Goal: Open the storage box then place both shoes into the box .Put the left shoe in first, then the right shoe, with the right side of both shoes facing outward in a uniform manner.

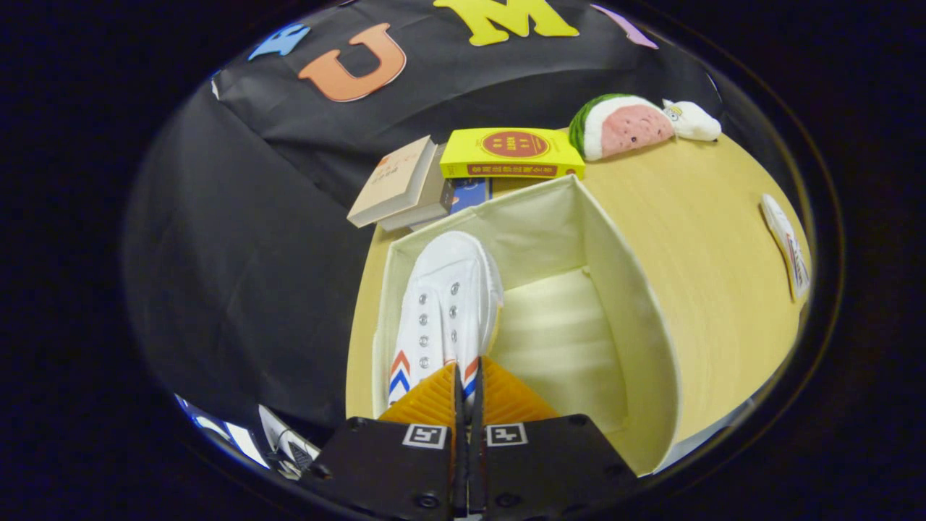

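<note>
Cream fabric makes up the open storage box (622, 304), which stands on the pale wooden table (709, 239) with its top open and its walls upright. A white canvas shoe (445, 304) with metal eyelets and red and blue chevron stripes on its side sits inside the storage box, against the wall nearest the black cloth, its toe pointing toward the far wall of the box; the rest of the box floor beside it is bare. The hand-held gripper (469, 391) is over the near end of the storage box, its two fingers drawn almost together with just a thin slit between them, and the heel edge of the shoe is pinched in that slit, so it is clamped on the shoe. Two square black-and-white marker tags sit on the gripper body behind the fingers. Beyond the far wall of the storage box lies a yellow box (511, 153) with a round red emblem and a line of print along its side, too small to read. Next to it, also beyond the storage box, a beige book (394, 181) leans on another book, its cover print unreadable. Farther back from the storage box rests a watermelon-slice plush (622, 126) with a small white plush (692, 119) touching it. Well apart from the storage box, out on the table, lies a second white shoe (787, 246).
</note>
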Demonstrator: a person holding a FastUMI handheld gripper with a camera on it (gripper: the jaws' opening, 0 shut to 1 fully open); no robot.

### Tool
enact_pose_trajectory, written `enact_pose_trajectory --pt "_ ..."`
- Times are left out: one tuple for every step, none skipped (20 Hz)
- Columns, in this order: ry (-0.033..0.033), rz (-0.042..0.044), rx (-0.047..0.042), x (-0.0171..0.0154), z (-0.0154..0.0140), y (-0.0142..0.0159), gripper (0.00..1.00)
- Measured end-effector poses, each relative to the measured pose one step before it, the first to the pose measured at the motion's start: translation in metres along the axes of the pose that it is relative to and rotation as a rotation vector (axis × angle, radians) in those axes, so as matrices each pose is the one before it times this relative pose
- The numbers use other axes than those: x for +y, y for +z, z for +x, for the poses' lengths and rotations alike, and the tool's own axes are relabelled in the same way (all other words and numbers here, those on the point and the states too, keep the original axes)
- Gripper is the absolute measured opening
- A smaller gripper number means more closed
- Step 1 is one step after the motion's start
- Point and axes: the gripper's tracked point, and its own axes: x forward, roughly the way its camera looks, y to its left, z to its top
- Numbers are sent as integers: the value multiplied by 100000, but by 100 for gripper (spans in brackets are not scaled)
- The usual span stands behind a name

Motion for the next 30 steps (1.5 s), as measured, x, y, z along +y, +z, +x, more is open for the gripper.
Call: enact_pose_trajectory --pt "1035 -147 257 213 212 33 9" --pt "736 -55 -1090 -42 42 357 14" --pt "1172 -569 -1280 263 11 380 20" --pt "307 -1220 -765 -38 228 250 19" --pt "-18 -757 -171 -133 -364 245 24" --pt "-67 -379 -248 -29 -103 0 27" --pt "-674 -852 -916 -296 -446 207 38" --pt "-956 -1859 -1749 -320 -458 279 46" --pt "-855 -2116 -1641 -321 -891 262 67" --pt "-565 -2401 -2058 -117 -664 247 76" --pt "-629 -2706 -2249 -307 -950 393 81" --pt "51 -2420 -2151 -135 -979 284 86" --pt "-205 -2171 -2364 -308 -1083 456 92" --pt "-763 -2099 -2531 -533 -1227 490 94" --pt "-536 -1986 -2640 -627 -1115 563 95" --pt "-843 -1927 -2576 -773 -1193 567 95" --pt "-936 -1638 -2609 -1020 -1222 640 95" --pt "-1307 -1214 -2186 -1158 -1190 573 95" --pt "-1345 -962 -2054 -1240 -1245 577 95" --pt "-1597 -812 -1964 -1400 -1275 538 95" --pt "-1525 -254 -1732 -1669 -1089 606 95" --pt "-1869 -132 -1394 -1830 -931 481 95" --pt "-1804 562 -998 -2011 -864 412 95" --pt "-2282 392 -779 -2283 -753 276 95" --pt "-2499 727 -857 -2431 -610 356 95" --pt "-2753 452 -517 -2609 -282 240 95" --pt "-2606 886 -161 -2593 -248 78 95" --pt "-2367 567 203 -2673 -153 -12 95" --pt "-2605 -127 632 -2769 -3 -94 95" --pt "-2918 -551 670 -2864 173 -251 95"
